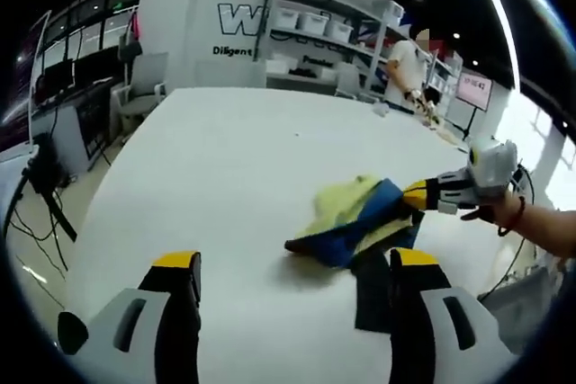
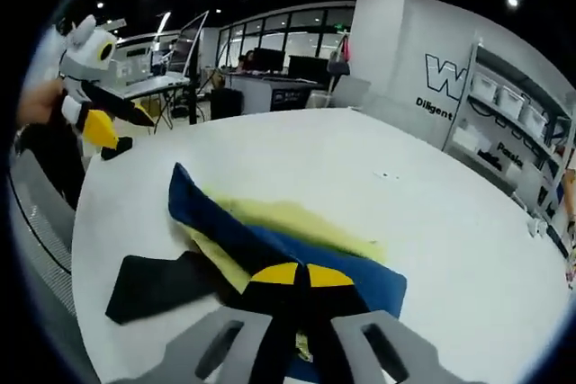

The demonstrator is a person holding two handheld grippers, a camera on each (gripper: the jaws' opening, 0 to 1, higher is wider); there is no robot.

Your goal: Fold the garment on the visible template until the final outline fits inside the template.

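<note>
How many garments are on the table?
1: a yellow-and-blue garment crumpled on the white table, pinched by the right gripper. The black piece beside it may belong to it.

Each tool has grey-white housings, black jaws with yellow tips (a dark wristband, seemingly, on the hand).

A white table carries a crumpled yellow-and-blue garment lying over a black template.
</note>
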